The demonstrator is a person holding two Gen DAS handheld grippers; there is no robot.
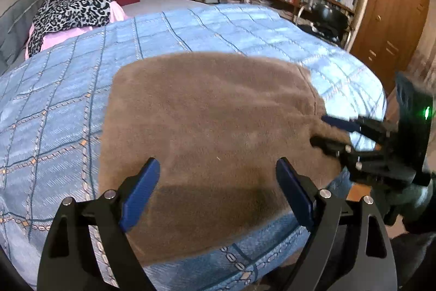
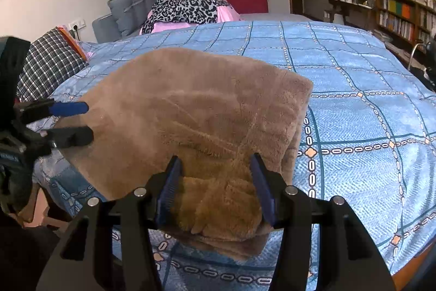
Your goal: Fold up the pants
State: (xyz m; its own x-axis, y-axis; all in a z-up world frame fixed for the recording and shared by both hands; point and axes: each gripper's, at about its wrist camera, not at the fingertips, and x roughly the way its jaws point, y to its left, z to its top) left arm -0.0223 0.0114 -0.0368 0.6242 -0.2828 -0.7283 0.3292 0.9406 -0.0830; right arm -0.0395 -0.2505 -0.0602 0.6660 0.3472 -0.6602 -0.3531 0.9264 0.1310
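While I held both grippers over the bed:
Pants [image 1: 207, 122]: brown fleece, folded, lying on my blue checked bedspread [image 1: 54, 111] near its front edge.
Left gripper [image 1: 218, 182]: jaws wide apart above the pants, gripping nothing.
Right gripper [image 2: 215, 182]: half open, a bunched fold between its pads, seemingly pinched; blur hid the contact.

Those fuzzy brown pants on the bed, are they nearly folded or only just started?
Well along. The brown pants already lie as a compact stacked bundle on the blue bedspread. The right gripper has a thick bunch of the near corner between its fingers; the left gripper hangs open above the fleece. Probably left: laying that corner flat, perhaps one more fold.
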